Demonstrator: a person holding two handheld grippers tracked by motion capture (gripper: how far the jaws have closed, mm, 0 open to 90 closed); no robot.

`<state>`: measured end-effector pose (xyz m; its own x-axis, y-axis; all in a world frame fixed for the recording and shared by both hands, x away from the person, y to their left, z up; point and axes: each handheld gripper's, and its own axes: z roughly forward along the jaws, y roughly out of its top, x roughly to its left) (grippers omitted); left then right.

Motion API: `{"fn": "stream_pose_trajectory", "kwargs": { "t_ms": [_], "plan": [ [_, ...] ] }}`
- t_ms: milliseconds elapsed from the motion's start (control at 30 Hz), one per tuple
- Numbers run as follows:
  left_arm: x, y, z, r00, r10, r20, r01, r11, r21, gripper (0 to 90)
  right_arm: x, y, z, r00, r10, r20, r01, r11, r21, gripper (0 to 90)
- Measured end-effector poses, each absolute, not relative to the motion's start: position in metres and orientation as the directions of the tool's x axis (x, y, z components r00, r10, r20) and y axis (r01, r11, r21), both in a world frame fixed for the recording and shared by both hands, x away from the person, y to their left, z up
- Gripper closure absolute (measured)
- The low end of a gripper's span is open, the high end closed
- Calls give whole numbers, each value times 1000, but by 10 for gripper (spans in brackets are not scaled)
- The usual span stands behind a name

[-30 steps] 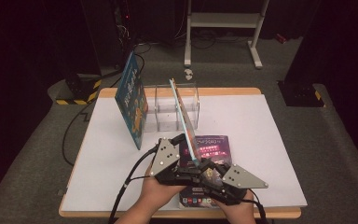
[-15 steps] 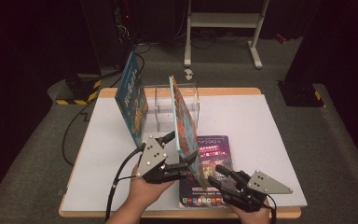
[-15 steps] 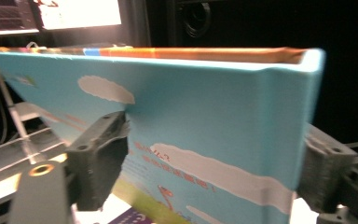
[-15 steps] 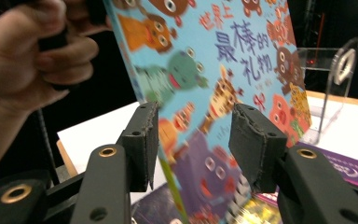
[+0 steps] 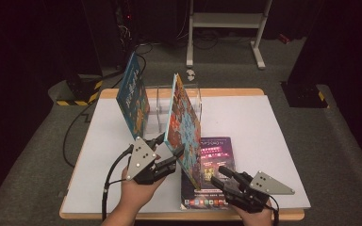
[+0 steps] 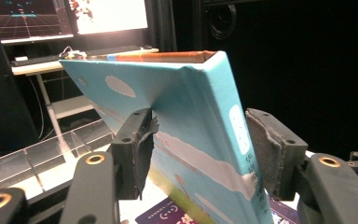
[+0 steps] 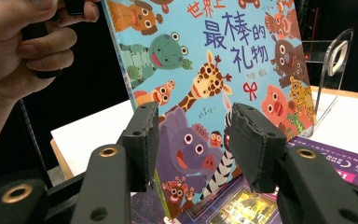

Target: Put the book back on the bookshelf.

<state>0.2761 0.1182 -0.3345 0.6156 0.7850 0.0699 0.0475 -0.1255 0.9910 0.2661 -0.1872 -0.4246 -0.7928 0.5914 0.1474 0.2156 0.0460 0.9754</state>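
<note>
Picture book (image 5: 184,125): blue cover with cartoon animals, standing tilted on its lower edge on the white desk (image 5: 273,136), in front of a clear rack (image 5: 195,92). Left tongs (image 5: 170,149): jaws straddle its spine and have just been closing, left pad touching, right pad apart. Right tongs (image 5: 227,175): parted, holding nothing, over a purple book (image 5: 217,153) lying flat. Second blue book (image 5: 133,94) leans beside the rack.

A second picture book (image 5: 133,96) is seen leaning upright at the clear acrylic rack (image 5: 158,110) (far side of the white table (image 5: 273,136)).
</note>
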Motion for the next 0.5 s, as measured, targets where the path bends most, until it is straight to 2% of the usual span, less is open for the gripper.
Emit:
{"fn": "stream_pose_trajectory", "kwargs": {
  "t_ms": [300, 500],
  "plan": [
    [271, 123, -334, 585, 807, 82, 44, -132, 990, 500, 268, -184, -428, -794, 589, 152, 228, 56, 972, 521],
    [263, 128, -337, 558, 824, 92, 27, -128, 991, 613, 268, -184, -429, -794, 588, 155, 231, 54, 972, 522]
  ]
}}
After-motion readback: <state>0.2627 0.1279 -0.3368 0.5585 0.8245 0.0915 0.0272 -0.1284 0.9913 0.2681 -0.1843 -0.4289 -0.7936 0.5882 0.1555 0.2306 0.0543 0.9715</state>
